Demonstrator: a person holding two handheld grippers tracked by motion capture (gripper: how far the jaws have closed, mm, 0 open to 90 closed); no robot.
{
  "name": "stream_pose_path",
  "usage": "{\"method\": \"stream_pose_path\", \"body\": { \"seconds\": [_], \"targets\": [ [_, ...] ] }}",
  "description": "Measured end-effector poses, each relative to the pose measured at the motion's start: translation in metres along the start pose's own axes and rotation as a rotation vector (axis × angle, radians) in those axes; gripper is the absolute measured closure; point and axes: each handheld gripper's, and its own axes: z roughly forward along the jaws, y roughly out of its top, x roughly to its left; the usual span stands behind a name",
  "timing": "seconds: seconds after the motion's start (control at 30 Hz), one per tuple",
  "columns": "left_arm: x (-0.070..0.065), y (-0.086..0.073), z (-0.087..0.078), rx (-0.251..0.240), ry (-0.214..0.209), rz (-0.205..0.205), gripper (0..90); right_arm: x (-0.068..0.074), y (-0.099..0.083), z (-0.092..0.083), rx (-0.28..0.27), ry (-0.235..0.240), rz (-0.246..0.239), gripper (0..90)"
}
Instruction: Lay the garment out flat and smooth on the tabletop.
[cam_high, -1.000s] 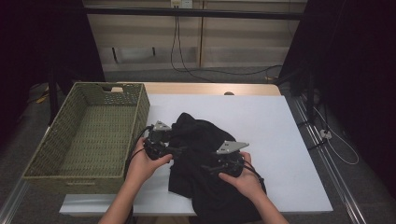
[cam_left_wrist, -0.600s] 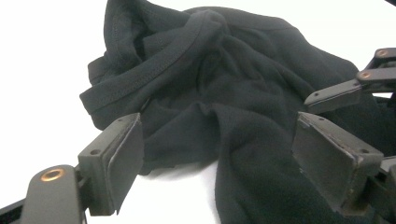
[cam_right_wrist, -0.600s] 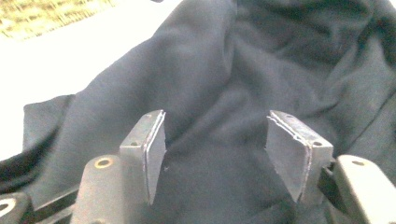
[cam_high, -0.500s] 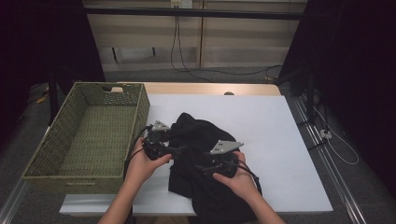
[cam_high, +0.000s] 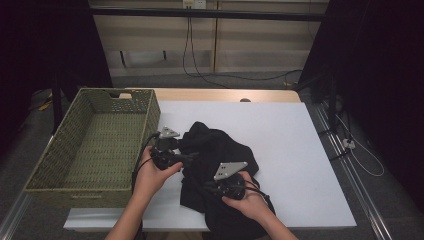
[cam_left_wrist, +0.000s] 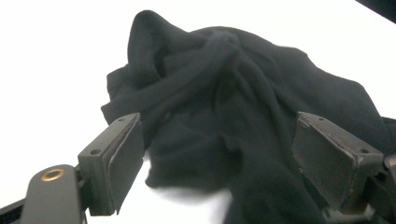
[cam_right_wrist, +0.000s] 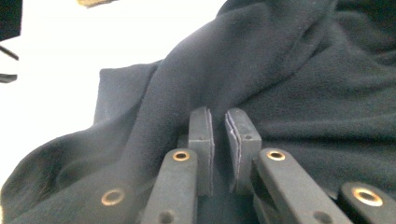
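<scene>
A woven basket (cam_high: 90, 145) sits at the table's left. Beside it the left gripper (cam_high: 186, 156) gapes wide around the black garment (cam_high: 220, 150) heaped mid-table. The right gripper (cam_right_wrist: 219, 135) has just closed, apparently pinching a fold

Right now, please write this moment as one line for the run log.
left gripper: open, black garment between jaws | right gripper: jaws just closing, pinching garment fold | wicker basket: left of garment, nothing inside | white table
</scene>
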Motion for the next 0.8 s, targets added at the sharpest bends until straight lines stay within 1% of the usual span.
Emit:
{"method": "stream_pose_path", "body": {
  "seconds": [0.1,0.17,0.23,0.3,0.37,0.4,0.43,0.47,0.53,0.6,0.67,0.7,0.8],
  "targets": [
    [0.001,0.002,-0.001,-0.007,0.003,-0.006,17.5,0.007,-0.001,-0.001,0.001,0.051,-0.008,82.3],
    [0.001,0.003,0.000,-0.005,0.002,-0.002,17.6,0.012,-0.002,-0.001,0.002,0.067,-0.025,82.3],
    [0.000,0.003,0.000,-0.007,0.001,-0.004,17.5,0.018,-0.003,-0.001,0.006,0.105,-0.035,82.2],
    [0.000,0.004,0.000,-0.012,0.000,0.001,17.7,0.022,-0.003,-0.002,0.008,0.120,-0.049,82.2],
    [0.000,0.005,0.000,-0.011,-0.003,0.000,17.7,0.027,-0.004,-0.002,0.010,0.161,-0.045,82.3],
    [0.000,0.005,0.000,-0.008,-0.003,0.002,17.7,0.030,-0.004,-0.002,0.014,0.169,-0.052,82.3],
    [0.001,0.006,0.000,-0.006,-0.003,0.003,17.7,0.032,-0.003,-0.002,0.020,0.163,-0.063,82.5],
    [0.001,0.005,0.000,-0.007,-0.004,0.001,17.6,0.032,-0.002,-0.003,0.022,0.159,-0.058,82.6],
    [0.001,0.005,0.000,-0.007,-0.003,-0.003,17.7,0.031,-0.003,-0.003,0.022,0.172,-0.050,82.6],
    [0.001,0.005,0.000,-0.004,-0.001,0.000,17.7,0.031,-0.003,-0.003,0.022,0.177,-0.056,82.6],
    [0.001,0.005,0.000,-0.006,0.000,-0.006,17.6,0.033,-0.003,-0.003,0.026,0.186,-0.062,82.8],
    [0.002,0.005,0.000,-0.003,0.000,-0.004,17.7,0.034,-0.003,-0.002,0.027,0.203,-0.061,82.8],
    [0.001,0.005,0.001,0.002,0.000,0.000,17.8,0.038,-0.004,-0.002,0.031,0.248,-0.083,82.9]
  ]
}}
